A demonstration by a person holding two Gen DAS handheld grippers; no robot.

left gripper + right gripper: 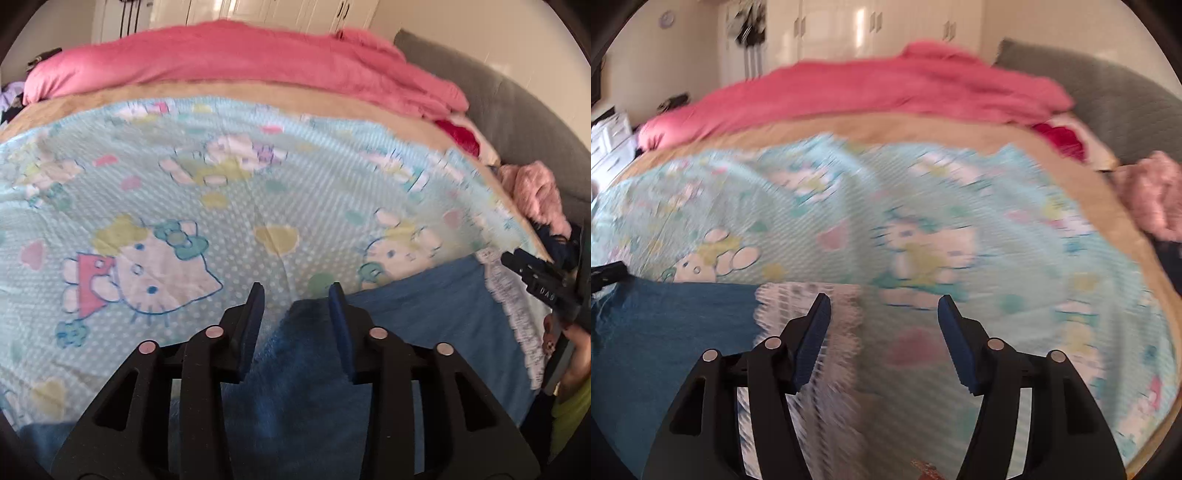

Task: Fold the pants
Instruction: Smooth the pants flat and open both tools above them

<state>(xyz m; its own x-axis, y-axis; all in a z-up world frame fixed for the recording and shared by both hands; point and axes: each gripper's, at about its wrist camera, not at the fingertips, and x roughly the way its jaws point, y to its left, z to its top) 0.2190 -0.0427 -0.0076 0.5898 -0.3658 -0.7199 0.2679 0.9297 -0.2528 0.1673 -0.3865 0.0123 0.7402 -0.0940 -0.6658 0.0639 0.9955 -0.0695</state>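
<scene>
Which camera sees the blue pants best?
The left wrist view: the blue pants fill the foreground, bunched between the left gripper fingers. The right wrist view catches only a blurred part with the white lace trim at lower left.

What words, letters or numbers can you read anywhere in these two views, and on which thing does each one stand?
"DAS": pale letters on the black body of the right claw, at the right edge of the left wrist view; further letters may follow but are cut off or blurred.
The cartoon-cat blanket bears pictures only, with no readable words.
Right wrist view: no readable text; it is motion-blurred.
</scene>
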